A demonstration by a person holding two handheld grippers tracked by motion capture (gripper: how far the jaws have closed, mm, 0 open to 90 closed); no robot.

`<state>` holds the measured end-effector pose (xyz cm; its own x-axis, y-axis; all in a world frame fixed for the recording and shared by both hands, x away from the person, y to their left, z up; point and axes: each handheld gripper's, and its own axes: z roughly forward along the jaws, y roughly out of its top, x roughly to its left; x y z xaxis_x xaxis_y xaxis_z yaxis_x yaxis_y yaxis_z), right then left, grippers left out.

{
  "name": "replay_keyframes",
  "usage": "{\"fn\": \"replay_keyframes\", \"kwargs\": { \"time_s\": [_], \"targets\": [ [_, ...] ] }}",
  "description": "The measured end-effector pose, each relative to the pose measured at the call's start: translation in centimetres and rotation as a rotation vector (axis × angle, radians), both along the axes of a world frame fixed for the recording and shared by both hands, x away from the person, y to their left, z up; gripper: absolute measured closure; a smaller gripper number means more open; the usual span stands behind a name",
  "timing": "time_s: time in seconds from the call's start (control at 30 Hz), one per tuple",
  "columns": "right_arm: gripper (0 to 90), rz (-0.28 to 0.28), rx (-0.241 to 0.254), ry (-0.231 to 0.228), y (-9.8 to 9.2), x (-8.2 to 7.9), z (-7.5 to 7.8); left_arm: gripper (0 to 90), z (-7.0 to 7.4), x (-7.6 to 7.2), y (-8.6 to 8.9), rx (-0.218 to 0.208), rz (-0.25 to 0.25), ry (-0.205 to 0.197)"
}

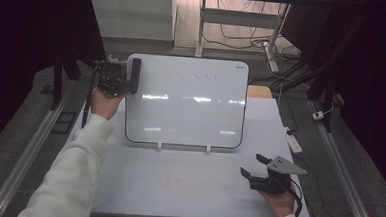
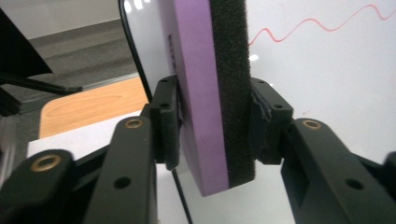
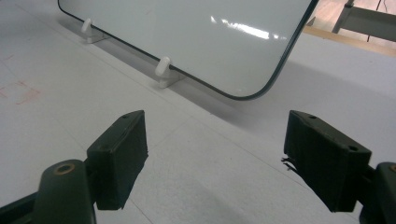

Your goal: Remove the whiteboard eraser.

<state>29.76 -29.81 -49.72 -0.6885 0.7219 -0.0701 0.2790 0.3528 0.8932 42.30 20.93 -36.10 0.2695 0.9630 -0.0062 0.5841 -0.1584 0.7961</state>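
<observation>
One wavy red marker line [image 2: 322, 25] runs across the upper part of the white rounded-corner whiteboard [image 1: 185, 118], which stands tilted on two small white clip feet [image 3: 163, 70] on the pale grey tabletop [image 1: 177, 183]. No gap shows anywhere along the stroke, so erasing looks not yet begun.

Left gripper [image 2: 212, 121]: jaws pinched onto the purple-backed block eraser with black foam face [image 2: 210, 93], one pad on the purple side, the other pressing into the foam. Eraser held upright at the board's upper left corner; in the high view it is a dark bar [image 1: 135, 73] against the board edge. Foam faces the writing side (whether it already touches the surface, cannot tell).

Right gripper [image 3: 215, 158]: jaws spread wide, nothing between them, resting low over the tabletop near the board's lower right corner [image 1: 265, 175]. Idle, by the look of it.

Faint reddish smudges on the tabletop [image 1: 174, 182] in front of the board.

Progress, as judged: pick-up of the eraser done, carried to the start of the line. Left: sweep the foam along the whole wave, then set the eraser down.
</observation>
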Motion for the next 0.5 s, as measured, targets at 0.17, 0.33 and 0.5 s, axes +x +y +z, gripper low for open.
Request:
{"fn": "replay_keyframes", "kwargs": {
  "time_s": [0.17, 0.33, 0.5],
  "targets": [
    [21.5, -0.001, 0.001, -0.004, 0.0, 0.0, 0.0, 63.8, 0.2, -0.5, 0.4, 0.010, 0.005, -0.018],
    [21.7, 0.000, 0.003, -0.006, 0.0, -0.1, 0.1, 64.1, 0.0, -1.5, 0.9, 0.003, 0.003, -0.043],
    [21.9, 0.001, -0.002, -0.005, 0.2, -0.1, 0.1, 64.1, -0.3, -3.1, 1.2, -0.023, -0.025, -0.069]
  ]
}}
